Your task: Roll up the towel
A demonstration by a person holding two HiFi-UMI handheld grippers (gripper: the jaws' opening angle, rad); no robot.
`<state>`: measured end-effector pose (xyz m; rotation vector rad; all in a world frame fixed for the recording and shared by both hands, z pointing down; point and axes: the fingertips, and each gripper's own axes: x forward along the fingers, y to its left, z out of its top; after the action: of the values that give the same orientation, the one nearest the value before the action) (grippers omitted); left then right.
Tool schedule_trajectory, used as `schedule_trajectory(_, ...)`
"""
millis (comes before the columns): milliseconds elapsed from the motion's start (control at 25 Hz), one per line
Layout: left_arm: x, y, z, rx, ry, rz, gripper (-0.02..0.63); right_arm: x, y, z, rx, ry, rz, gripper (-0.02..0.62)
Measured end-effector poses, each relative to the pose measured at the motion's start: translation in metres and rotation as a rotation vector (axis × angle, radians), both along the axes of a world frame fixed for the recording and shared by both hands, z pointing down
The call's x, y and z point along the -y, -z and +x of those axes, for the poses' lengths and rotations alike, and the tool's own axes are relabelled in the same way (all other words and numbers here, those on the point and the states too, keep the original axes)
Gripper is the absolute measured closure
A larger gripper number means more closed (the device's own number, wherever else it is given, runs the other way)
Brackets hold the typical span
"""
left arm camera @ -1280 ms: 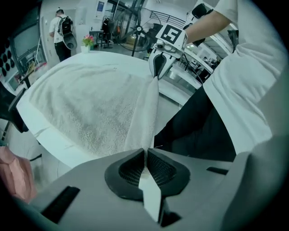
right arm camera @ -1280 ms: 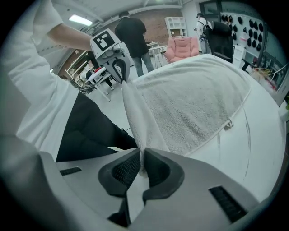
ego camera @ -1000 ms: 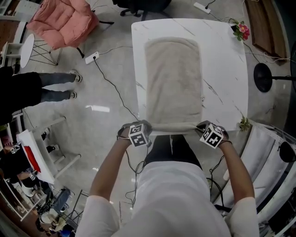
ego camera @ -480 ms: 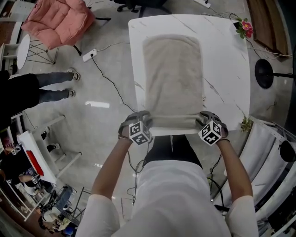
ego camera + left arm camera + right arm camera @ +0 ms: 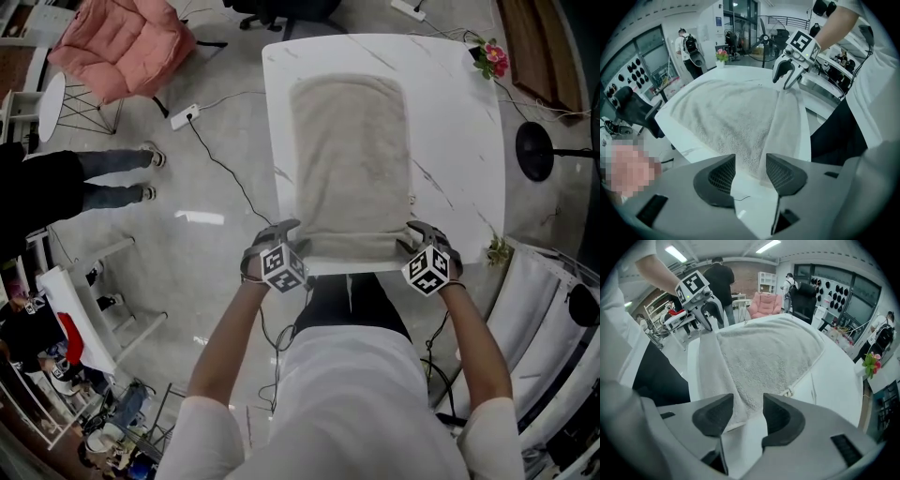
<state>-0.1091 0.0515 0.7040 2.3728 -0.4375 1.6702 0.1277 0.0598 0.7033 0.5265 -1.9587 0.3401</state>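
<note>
Left gripper (image 5: pixel 750 174) & right gripper (image 5: pixel 740 416): the jaws of both have just been opening and now stand spread wide. The pads are off the cloth. The turned-over edge of the beige rectangular terry towel (image 5: pixel 349 150) sits btwn/just ahead of them, nothing pinched.

A sec ago both were clamped on the near hem, right at the near edge of the white marble-look table (image 5: pixel 459 141). Since then they carried it a little inward over the table and let go. So the 1st turn is laid as a narrow folded band (image 5: pixel 352 246) across the near end. Task looks barely begun; next is prob. re-grip the band and turn it over again.

Rest of the towel lies flat, twd the table's left side. Its long axis runs from the table's near edge to its far edge, straight away from the person. The band lies crosswise, one gripper at each end. The roll should travel twd the table's far edge.
</note>
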Motion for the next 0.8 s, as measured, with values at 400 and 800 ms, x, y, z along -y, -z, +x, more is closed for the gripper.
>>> schedule_trajectory(400,-0.051,0.016,0.014,-0.032,-0.080,0.013,0.421,-0.039,0.016,-0.015,0.054,0.061,0.009,0.403)
schedule_trajectory(800,-0.069,-0.022,0.007,0.028,-0.038,0.093,0.448,-0.071,-0.013,-0.015,-0.014,0.145,0.001,0.410)
